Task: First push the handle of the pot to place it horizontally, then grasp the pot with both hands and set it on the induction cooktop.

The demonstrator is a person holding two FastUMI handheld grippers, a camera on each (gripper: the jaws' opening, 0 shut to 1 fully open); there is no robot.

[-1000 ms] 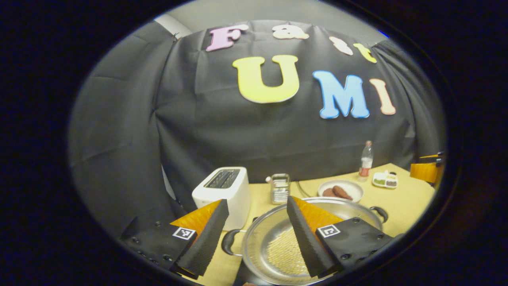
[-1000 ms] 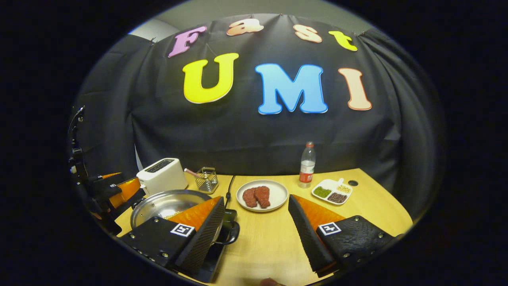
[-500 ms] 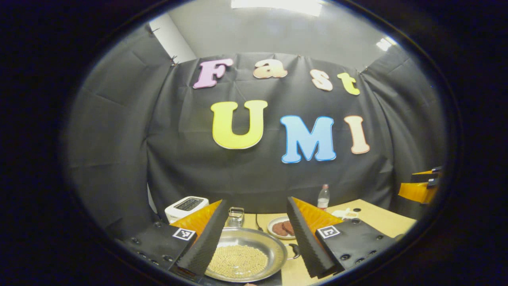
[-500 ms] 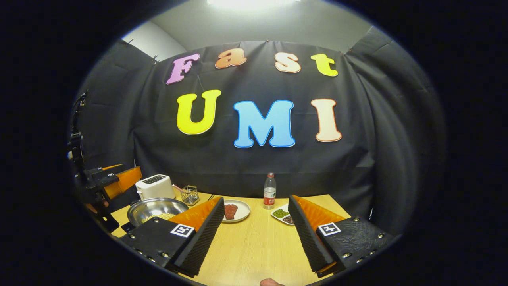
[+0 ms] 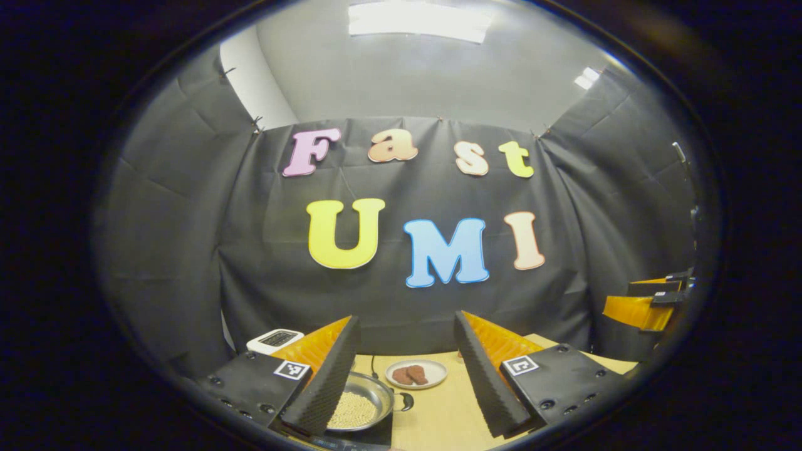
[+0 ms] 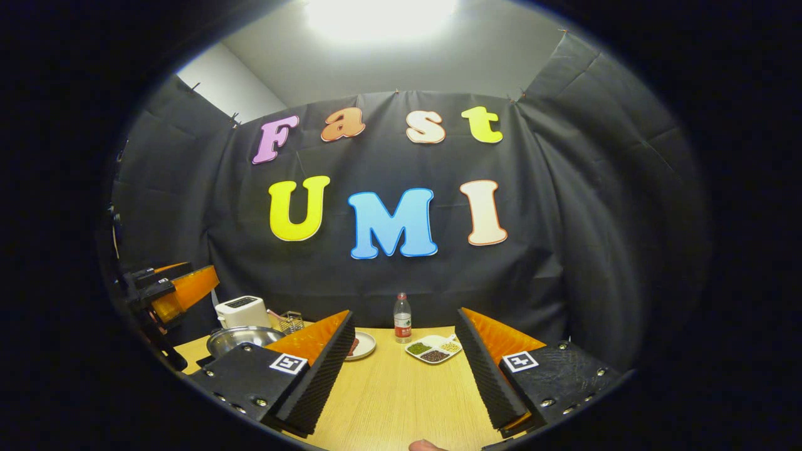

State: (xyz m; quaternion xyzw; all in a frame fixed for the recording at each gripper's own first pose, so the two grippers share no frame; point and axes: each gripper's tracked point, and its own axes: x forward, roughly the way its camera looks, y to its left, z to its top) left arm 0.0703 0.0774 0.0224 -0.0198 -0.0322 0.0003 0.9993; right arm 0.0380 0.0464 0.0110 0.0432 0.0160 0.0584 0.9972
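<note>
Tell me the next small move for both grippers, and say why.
Probably nothing more than easing both back a little and resting. The pot already sits on the black cooktop, beans inside, one handle out to the side. The left gripper and right gripper are open, holding nothing, raised above the table. The job looks done.

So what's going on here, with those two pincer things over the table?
A person holds a two-finger gripper in each hand, and both are open and holding nothing. The left gripper and the right gripper hang above the table. The pot, with small pale beans inside, sits on a dark cooktop, its handle sticking out sideways. Farther back stand a toaster, a plate of meat and a bottle.
</note>
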